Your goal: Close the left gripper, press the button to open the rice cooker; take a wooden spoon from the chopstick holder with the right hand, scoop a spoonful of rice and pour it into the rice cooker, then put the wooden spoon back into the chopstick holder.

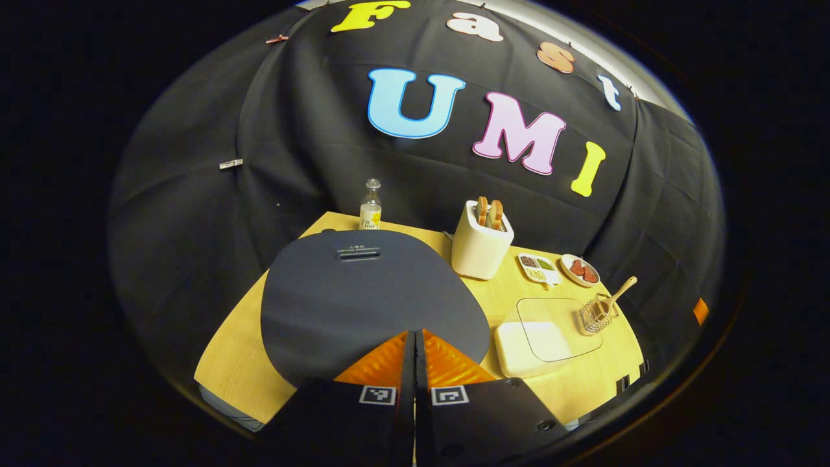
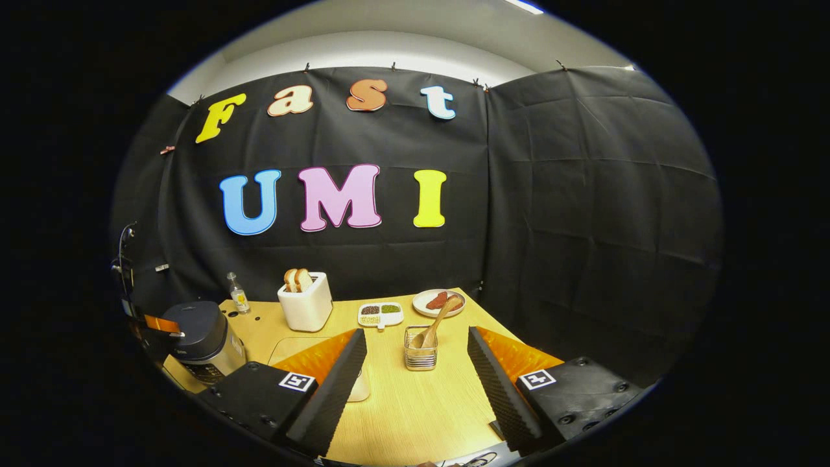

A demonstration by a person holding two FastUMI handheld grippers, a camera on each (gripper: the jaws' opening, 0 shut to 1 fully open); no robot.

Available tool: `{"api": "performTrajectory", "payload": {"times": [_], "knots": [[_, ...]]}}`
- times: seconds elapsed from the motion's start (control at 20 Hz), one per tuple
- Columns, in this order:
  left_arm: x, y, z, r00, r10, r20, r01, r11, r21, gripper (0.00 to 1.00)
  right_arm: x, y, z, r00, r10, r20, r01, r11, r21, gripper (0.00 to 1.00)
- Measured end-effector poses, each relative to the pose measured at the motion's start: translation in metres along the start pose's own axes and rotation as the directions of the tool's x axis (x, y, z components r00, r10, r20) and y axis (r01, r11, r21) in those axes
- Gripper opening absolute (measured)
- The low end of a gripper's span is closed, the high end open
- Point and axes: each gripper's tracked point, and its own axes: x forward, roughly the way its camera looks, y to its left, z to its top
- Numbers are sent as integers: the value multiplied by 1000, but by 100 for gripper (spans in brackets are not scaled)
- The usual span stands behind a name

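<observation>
My left gripper (image 1: 415, 337) has its jaws pressed together with nothing between them, and it hovers over the front edge of the rice cooker (image 1: 363, 292), whose dark lid is down. From the right gripper view I see that cooker (image 2: 201, 340) at the far left of the wooden table (image 2: 415, 408), with the left gripper (image 2: 159, 324) right at its top edge; I cannot tell whether it touches the button.

My right gripper (image 2: 415, 363) is held with jaws spread wide, empty, low over the table. Between its fingers, farther back, stands the wire chopstick holder (image 2: 420, 357) with the wooden spoon (image 2: 436, 324) leaning in it, handle tilted up toward the right. Just left of the holder, partly behind my finger, lies a white container under a clear lid (image 1: 545, 337); I cannot make out what is inside.

Along the back sit a small bottle (image 2: 238, 295), a white toaster (image 2: 306, 305) with two bread slices, a divided dish (image 2: 380, 314) and a plate (image 2: 439, 302) of red food.
</observation>
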Motion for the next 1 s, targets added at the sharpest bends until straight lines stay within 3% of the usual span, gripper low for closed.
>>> {"api": "performTrajectory", "payload": {"times": [0.35,0.45,0.6,0.7,0.85,1.0], "knots": [[0,0,-11,998,55,-44,-51,996,75,7,18,6,5,999,37,-22,-36,999,14,98],[0,1,-10,997,66,-33,-65,997,34,7,29,11,8,998,64,-21,-63,998,7,98],[1,1,-10,998,45,-38,-49,993,-110,6,46,18,10,993,111,-29,-111,994,4,98],[-1,1,-6,999,44,-13,-46,985,-168,6,58,23,10,988,148,-40,-148,989,9,98],[-13,-2,8,994,100,47,-91,983,-162,6,74,24,14,982,185,-46,-184,983,11,98],[-52,-6,59,955,187,228,-162,979,-123,6,93,23,15,977,210,-47,-209,978,18,98]]}}
